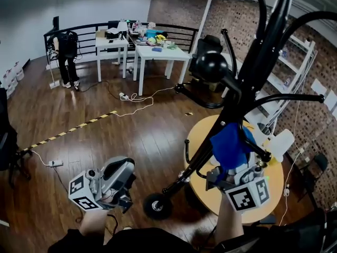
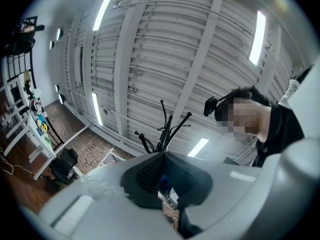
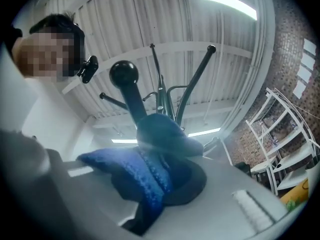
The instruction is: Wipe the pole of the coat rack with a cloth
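The right gripper [image 1: 232,168] squeezes a blue cloth [image 1: 227,144] against the coat rack's black pole [image 1: 261,51]. The left gripper [image 1: 117,178] is closed on nothing, well apart from it.

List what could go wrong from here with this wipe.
The cloth in the right tongs sits beside a side hook and could snag on it. The left tongs are shut and off the rack, so they do not steady the pole; a hard push might shift it.

brick wall [image 1: 175,12], wood floor [image 1: 79,105], white tables [image 1: 175,54]
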The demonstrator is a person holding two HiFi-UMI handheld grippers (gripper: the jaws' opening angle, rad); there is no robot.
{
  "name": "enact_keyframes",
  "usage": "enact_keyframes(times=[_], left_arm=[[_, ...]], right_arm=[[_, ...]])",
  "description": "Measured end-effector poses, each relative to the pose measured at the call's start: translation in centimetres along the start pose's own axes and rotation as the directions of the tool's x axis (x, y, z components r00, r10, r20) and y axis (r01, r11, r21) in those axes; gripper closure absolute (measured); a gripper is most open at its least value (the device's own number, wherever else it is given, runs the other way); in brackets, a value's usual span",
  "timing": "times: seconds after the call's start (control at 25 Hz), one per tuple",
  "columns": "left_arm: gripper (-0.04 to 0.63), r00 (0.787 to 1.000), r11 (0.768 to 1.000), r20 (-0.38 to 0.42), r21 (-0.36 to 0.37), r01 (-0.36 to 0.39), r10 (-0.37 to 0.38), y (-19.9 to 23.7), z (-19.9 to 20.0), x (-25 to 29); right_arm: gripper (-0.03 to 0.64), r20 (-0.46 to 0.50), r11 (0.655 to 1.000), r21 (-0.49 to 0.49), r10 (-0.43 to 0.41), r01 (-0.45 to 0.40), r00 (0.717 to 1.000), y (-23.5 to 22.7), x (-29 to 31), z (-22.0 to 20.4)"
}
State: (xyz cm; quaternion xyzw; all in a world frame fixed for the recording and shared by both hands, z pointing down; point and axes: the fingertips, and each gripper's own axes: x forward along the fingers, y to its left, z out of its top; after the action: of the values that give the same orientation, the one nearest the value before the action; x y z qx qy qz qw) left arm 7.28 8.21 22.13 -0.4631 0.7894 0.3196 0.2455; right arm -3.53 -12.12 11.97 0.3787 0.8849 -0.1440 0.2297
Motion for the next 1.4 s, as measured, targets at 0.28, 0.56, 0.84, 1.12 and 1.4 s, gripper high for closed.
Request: enact_keyframes(times=[0.28, 0.56, 0.84, 1.12, 1.4], left_arm=[[0.601, 1.0, 1.0, -0.006, -0.01, -0.026, 0.026, 0.4, -0.3, -0.7], [0.601, 0.998, 0.999, -0.043, -0.027, -0.036, 0.035, 0.9, -1.2, -0.1], [0.601, 0.997, 0.999, -0.075, -0.027, -0.023, 0.021, 0.9, -1.6, 0.7], [0.601, 0.996, 1.0, -0.083, -0.024, -0.012, 0.01, 1.0, -1.9, 1.6], [0.601, 0.996, 1.0, -0.086, -0.02, -0.006, 0.004, 0.8, -1.9, 1.9]], right_arm=[[0.594, -0.011, 0.999, -0.04, -0.007, 0.007, 1.0, 0.0, -1.3, -1.9], [0.594, -0.137, 0.999, 0.002, -0.049, 0.05, 0.989, -1.1, -6.4, -11.0], [0.595, -0.294, 0.994, 0.059, -0.075, 0.096, 0.953, -2.1, -13.0, -22.2], [0.594, -0.451, 0.985, 0.116, -0.065, 0.13, 0.89, -2.9, -16.8, -29.2], [0.594, -0.485, 0.98, 0.137, -0.064, 0.148, 0.872, -2.9, -17.0, -29.8]])
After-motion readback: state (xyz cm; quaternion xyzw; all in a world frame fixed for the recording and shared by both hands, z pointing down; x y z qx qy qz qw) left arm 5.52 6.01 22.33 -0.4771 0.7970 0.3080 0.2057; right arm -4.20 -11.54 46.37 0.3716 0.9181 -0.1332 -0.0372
